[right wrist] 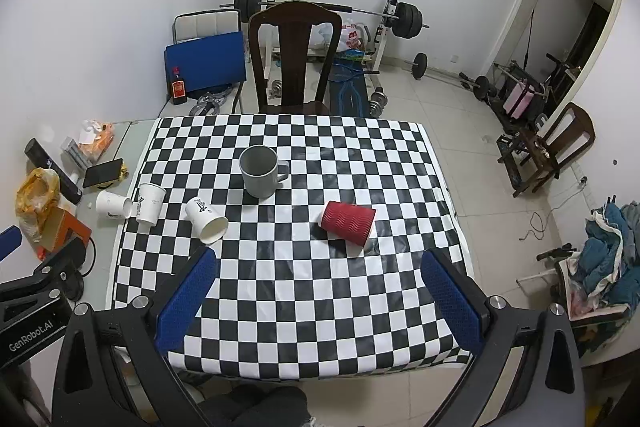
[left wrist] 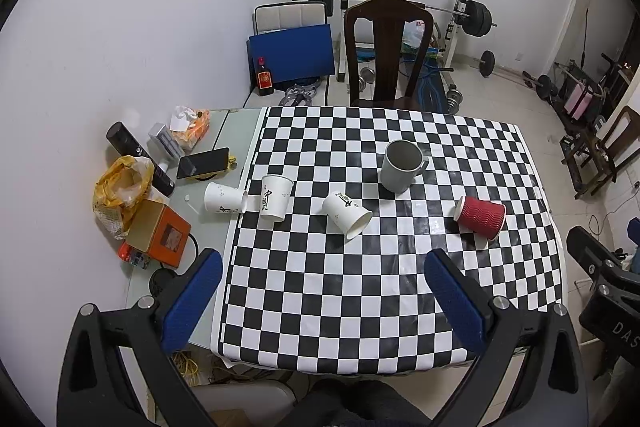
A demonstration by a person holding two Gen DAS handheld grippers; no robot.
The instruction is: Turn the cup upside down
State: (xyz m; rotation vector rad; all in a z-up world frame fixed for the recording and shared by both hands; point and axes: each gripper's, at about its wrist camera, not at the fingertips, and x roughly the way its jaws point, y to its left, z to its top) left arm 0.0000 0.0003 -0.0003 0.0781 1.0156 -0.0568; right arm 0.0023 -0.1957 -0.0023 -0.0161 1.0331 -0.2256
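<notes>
Right wrist view: both grippers, right gripper (right wrist: 318, 291) and left gripper (left wrist: 322, 293), hover wide-jawed and empty, no cup flipped yet, red cup (right wrist: 348, 221) lying mid-frame.

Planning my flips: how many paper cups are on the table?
4. White cup on its side at the cloth's left edge; white cup upright beside it; white cup on its side mid-table; red cup on its side, right. None looks hidden.

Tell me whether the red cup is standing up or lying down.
Lying down: the red cup rests on its side on the checkered cloth, untouched.
</notes>
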